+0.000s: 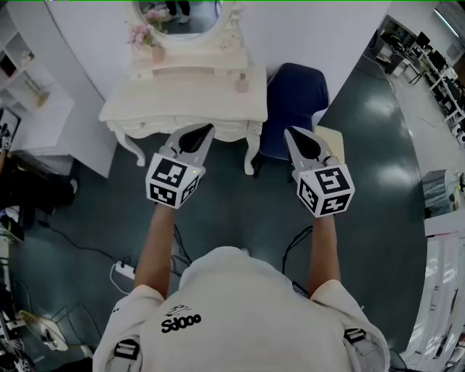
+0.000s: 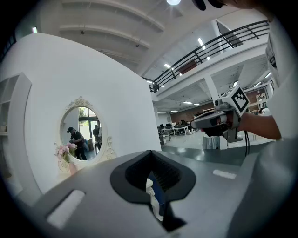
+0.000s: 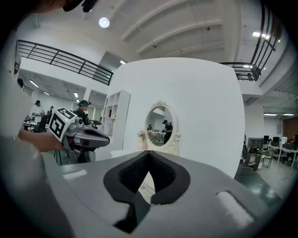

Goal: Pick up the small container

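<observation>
I see left gripper (image 1: 205, 132) and right gripper (image 1: 290, 134), both jaws together, empty, held before table (image 1: 145, 109). Container (image 1: 242, 83) stands on table right part, grippers well apart from it. Chair (image 1: 294, 94) just beside table, ahead of right gripper. Vase (image 1: 157, 52) by mirror (image 1: 182, 16)

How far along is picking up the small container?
Done: nothing yet; the small pink container stands untouched on the white dressing table. In hand: nothing; the left tool and right tool are both shut, empty, away from it. Left: reach the table, open one tool, grasp, lift.
</observation>
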### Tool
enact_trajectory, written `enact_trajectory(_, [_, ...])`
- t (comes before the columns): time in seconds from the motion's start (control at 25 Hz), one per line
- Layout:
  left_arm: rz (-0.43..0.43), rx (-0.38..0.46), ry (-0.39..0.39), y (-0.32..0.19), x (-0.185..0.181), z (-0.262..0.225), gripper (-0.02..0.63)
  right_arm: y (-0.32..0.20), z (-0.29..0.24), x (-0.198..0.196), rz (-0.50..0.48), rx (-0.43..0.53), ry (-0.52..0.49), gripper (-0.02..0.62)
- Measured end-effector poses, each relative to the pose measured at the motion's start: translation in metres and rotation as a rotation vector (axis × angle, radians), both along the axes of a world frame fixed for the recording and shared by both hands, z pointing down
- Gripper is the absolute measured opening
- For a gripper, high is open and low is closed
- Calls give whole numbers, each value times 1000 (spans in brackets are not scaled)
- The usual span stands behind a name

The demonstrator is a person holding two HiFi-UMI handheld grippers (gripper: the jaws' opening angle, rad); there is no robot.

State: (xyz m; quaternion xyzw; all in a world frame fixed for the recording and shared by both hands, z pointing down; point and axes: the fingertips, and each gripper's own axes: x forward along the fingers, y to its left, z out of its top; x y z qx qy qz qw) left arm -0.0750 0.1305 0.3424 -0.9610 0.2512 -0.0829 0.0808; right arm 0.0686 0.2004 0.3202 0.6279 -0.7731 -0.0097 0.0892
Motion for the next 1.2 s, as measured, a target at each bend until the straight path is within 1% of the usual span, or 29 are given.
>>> enact_trajectory(0.16, [-6,-12,1,-3,8,3,17,-3,1,8,-3,-2,-9,2])
enact_trajectory(0.32, [-19,-27,4,-4,20,7,17,-3,6,21,-26,-9,-53,2])
enact_trajectory(0.52, [-25,-39,0,2,36,11,17,-5,13,38,-47,-18,-60,2])
enact_trajectory(0.68, [-47,-49,0,5,36,15,17,-11,22,40,-92,-51,-124,2])
enact_trajectory(0.8, [-56,-60,-13,0,36,23,17,-19,27,39,-115,-70,-129,2])
enact_trajectory(1.0, [-51,-79,-2,-23,42,28,17,-44,35,38,-144,-87,-104,2])
enact_trajectory(1.2, [-20,-100,9,-70,51,41,17,-89,45,47,-121,-86,-117,2])
